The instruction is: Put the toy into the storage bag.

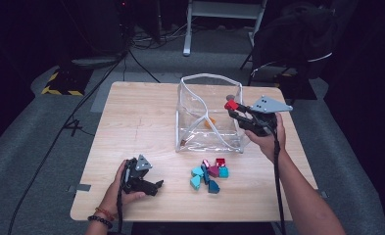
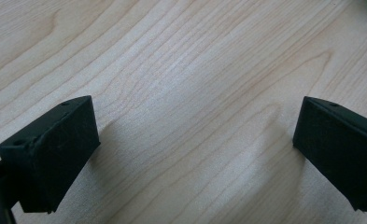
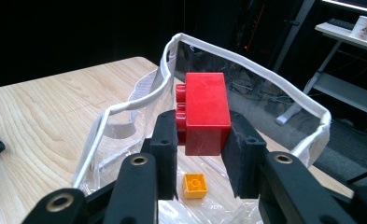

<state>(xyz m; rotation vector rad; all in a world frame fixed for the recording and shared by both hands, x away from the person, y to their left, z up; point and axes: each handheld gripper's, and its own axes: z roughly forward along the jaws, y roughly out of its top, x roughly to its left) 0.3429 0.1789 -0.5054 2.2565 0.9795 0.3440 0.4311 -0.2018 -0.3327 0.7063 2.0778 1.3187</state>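
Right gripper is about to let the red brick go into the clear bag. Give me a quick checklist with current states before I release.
1. Red brick clamped between the right gripper fingers: ok.
2. Brick above the clear bag's open mouth: ok.
3. Bag rim standing open: ok.
4. Landing spot beside the orange brick inside the bag: ok.
5. Left gripper open, away from the bag: ok.
6. Remaining loose bricks in front of the bag, untouched: ok.
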